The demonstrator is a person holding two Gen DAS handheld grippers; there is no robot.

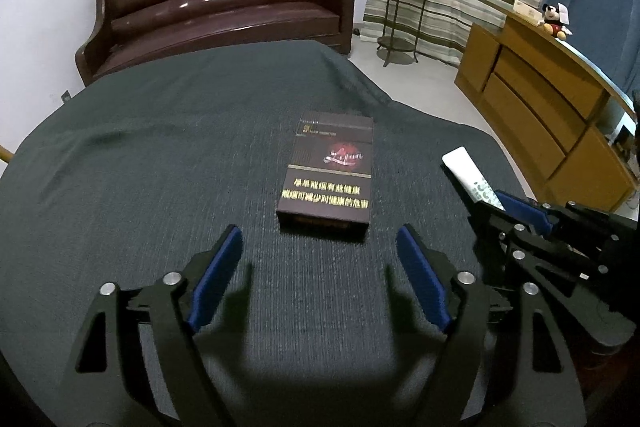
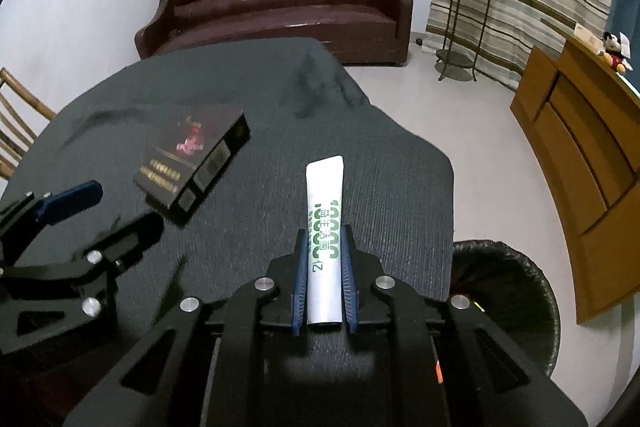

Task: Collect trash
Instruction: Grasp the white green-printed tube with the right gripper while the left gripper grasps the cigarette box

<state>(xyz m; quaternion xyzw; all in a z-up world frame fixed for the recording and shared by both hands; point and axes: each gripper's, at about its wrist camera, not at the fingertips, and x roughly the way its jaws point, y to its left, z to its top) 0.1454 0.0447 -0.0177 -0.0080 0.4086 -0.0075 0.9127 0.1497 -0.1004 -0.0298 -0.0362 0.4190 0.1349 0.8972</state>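
Right gripper [image 2: 324, 247] clamped on white tube [image 2: 324, 211], lifted over the cloth-covered table [image 2: 400, 187]; black-lined trash bin [image 2: 516, 291] sits on the floor just right of it. Swing right, clear the rim, then release. Left gripper [image 1: 320, 251] jaws apart, cigarette box [image 1: 330, 171] lying flat just beyond; straddle its sides squarely

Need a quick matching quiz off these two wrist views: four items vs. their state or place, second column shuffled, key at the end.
Items:
1. left gripper
2. right gripper
3. cigarette pack
4. trash bin

States:
A. lying flat on the dark tablecloth
B. shut on the white tube
C. on the floor beside the table, black liner
D. open, holding nothing

Pairs: 1-D, 2-B, 3-A, 4-C
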